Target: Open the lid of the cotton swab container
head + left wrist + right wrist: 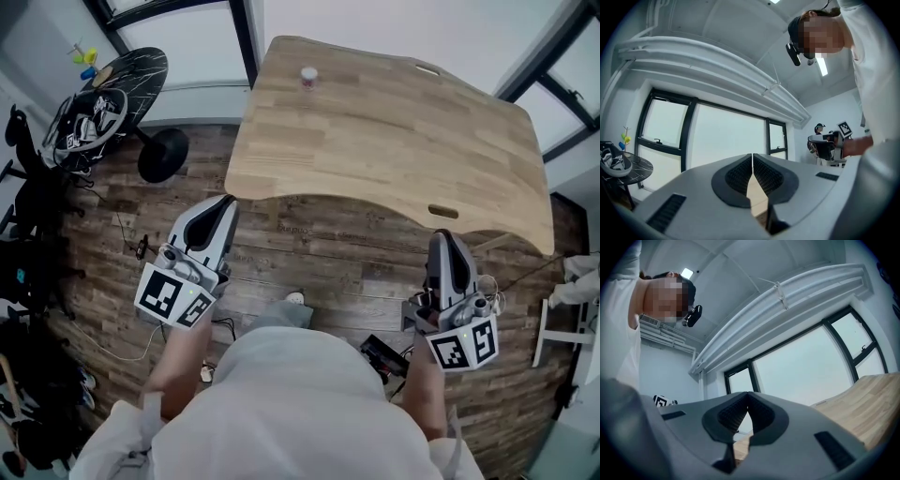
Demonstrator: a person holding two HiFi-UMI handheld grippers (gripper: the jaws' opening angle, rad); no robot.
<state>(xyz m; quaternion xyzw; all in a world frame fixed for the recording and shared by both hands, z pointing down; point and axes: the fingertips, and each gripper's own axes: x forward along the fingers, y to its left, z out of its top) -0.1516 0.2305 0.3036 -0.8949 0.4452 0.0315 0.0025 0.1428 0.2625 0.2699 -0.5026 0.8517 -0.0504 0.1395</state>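
The cotton swab container (308,78), small with a white lid and pinkish body, stands upright near the far edge of the wooden table (394,141). Both grippers hang below the table's near edge, far from the container. My left gripper (226,204) is shut and empty; in the left gripper view its pads (740,174) meet, pointing up at windows. My right gripper (444,236) is likewise shut with nothing in it; its pads (732,414) touch in the right gripper view, where the table edge (862,404) shows at the right.
A round black side table (117,89) with clutter stands at the far left beside dark chairs and bags. Cables and a black device (382,354) lie on the wood floor near my feet. A white stand (562,323) is at the right.
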